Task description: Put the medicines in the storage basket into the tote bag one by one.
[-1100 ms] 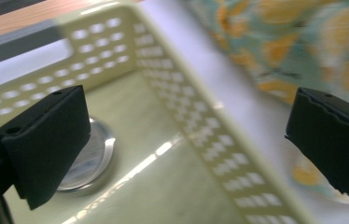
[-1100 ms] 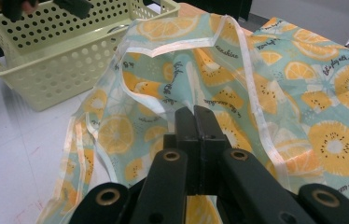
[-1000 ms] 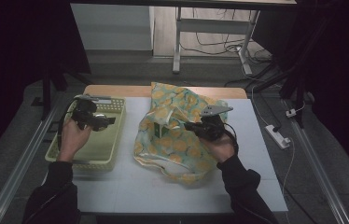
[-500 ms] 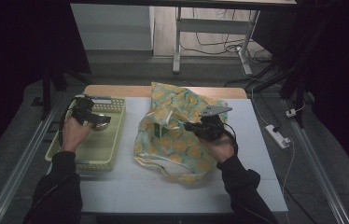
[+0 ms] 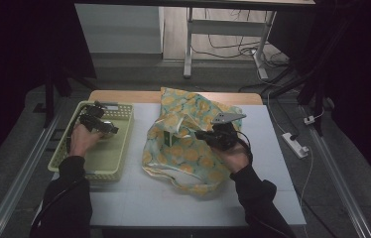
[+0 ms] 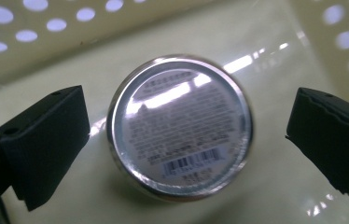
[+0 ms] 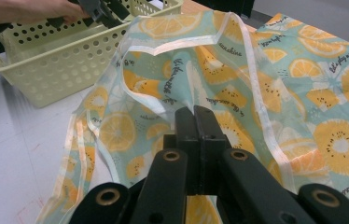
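- Two grippers are in our hands at a table [image 5: 124, 203] with a white top.
- Our left gripper [image 5: 105, 130] hangs inside a pale green basket [image 5: 124, 116] at the table's left side.
- Its jaws stand wide apart, and we see a round tin [image 6: 179, 127] between them in the left gripper view.
- Neither jaw touches the tin; a gap shows on each side of it.
- That tin lies flat on the basket's floor, silver rim up, with small print and a barcode on its face.
- Perforated basket walls rise behind the tin in that view.
- Our right gripper [image 5: 199, 134] sits over a bag [image 5: 183, 158] printed with orange slices on a teal ground, lying mid-table, just right of the basket.
- Its jaws are pressed together, as the right gripper view shows.
- They pinch a fold of the bag's thin material, which we see lifted and draped ahead of the jaws [image 7: 172, 84].
- Pale edging runs along the raised fold, and the bag's mouth gapes toward the basket.
- Part of the bag spreads flat on the table to the far side.
- From the right gripper view we also see our left hand [image 7: 28, 11] at the basket's far rim.
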The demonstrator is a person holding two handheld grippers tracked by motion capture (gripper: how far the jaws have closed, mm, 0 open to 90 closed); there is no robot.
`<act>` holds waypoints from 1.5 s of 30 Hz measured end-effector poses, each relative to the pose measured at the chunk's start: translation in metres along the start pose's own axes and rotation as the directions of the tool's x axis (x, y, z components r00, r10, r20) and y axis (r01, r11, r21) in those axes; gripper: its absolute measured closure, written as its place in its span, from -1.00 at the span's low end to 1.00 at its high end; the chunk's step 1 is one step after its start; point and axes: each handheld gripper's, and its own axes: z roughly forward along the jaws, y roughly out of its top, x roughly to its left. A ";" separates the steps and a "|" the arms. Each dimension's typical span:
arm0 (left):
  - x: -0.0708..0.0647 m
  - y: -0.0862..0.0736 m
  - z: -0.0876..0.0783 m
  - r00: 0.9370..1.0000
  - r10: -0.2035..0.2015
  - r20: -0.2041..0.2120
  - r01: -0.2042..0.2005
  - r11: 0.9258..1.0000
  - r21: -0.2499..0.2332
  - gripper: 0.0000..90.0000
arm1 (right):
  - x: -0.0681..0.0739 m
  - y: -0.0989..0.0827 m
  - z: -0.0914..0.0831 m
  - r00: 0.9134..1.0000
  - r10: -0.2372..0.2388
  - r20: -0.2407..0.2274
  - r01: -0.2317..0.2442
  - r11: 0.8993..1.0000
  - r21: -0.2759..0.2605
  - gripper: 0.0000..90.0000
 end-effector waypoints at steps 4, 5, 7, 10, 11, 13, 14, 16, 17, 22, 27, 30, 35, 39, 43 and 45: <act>0.000 0.000 0.002 1.000 -0.015 -0.006 0.015 1.000 0.022 -0.94 | 0.000 0.000 0.000 1.000 0.000 0.001 0.000 1.000 -0.003 1.00; 0.000 0.000 0.002 1.000 -0.019 -0.015 0.019 0.999 0.026 -0.88 | 0.000 0.000 -0.001 1.000 0.000 0.001 0.000 1.000 -0.001 1.00; 0.000 0.000 0.001 1.000 -0.017 -0.009 0.018 0.999 0.034 -0.71 | 0.000 0.000 -0.001 1.000 0.000 0.000 0.000 1.000 -0.003 1.00; 0.000 0.000 0.000 0.999 -0.035 -0.003 0.035 0.999 0.041 -0.57 | 0.000 0.001 -0.001 1.000 -0.001 -0.001 0.001 1.000 -0.003 1.00; -0.001 0.000 0.001 0.999 -0.036 -0.003 0.036 0.998 0.046 -0.57 | 0.001 0.001 -0.001 1.000 -0.001 0.000 0.001 1.000 -0.003 1.00; -0.001 0.000 0.001 0.999 -0.046 -0.002 0.046 0.997 0.063 -0.56 | 0.001 0.001 -0.001 1.000 -0.001 0.000 0.001 1.000 -0.003 1.00; -0.002 0.001 0.001 0.999 -0.051 -0.006 0.051 0.996 0.070 -0.56 | 0.001 0.001 -0.001 1.000 0.000 -0.001 0.000 1.000 -0.004 1.00; -0.002 0.001 0.001 0.998 -0.060 -0.009 0.061 0.995 0.077 -0.56 | 0.000 0.001 -0.001 1.000 -0.001 0.000 0.001 1.000 -0.005 1.00; -0.002 0.001 0.000 0.998 -0.065 -0.010 0.066 0.995 0.074 -0.56 | 0.000 0.001 -0.002 1.000 -0.001 0.001 0.001 1.000 -0.006 1.00; -0.001 0.000 -0.008 0.996 -0.091 0.012 0.090 0.995 0.033 -0.55 | 0.000 0.001 -0.002 1.000 -0.001 0.002 0.001 1.000 -0.006 1.00; 0.002 -0.003 -0.017 0.993 -0.110 0.041 0.111 0.993 -0.027 -0.53 | 0.000 0.001 -0.002 1.000 0.000 0.002 0.000 1.000 -0.006 1.00; 0.002 -0.004 -0.019 0.992 -0.114 0.050 0.116 0.993 -0.034 -0.53 | 0.001 0.001 -0.001 1.000 -0.001 0.002 0.001 1.000 -0.007 1.00; 0.001 -0.005 -0.023 0.990 -0.121 0.067 0.125 0.990 -0.065 -0.52 | 0.000 0.001 -0.002 1.000 0.000 0.003 0.000 1.000 -0.006 1.00; 0.000 -0.007 -0.030 0.990 -0.115 0.082 0.122 0.988 -0.091 -0.52 | 0.000 0.001 -0.002 1.000 0.001 0.002 -0.001 1.000 -0.006 1.00; -0.002 -0.011 -0.038 0.989 -0.101 0.110 0.115 0.985 -0.132 -0.52 | 0.000 0.001 -0.002 1.000 0.000 0.003 0.000 1.000 -0.007 1.00; -0.004 -0.014 -0.043 0.988 -0.091 0.122 0.109 0.983 -0.150 -0.52 | 0.000 0.001 -0.002 1.000 0.001 0.003 -0.001 1.000 -0.009 1.00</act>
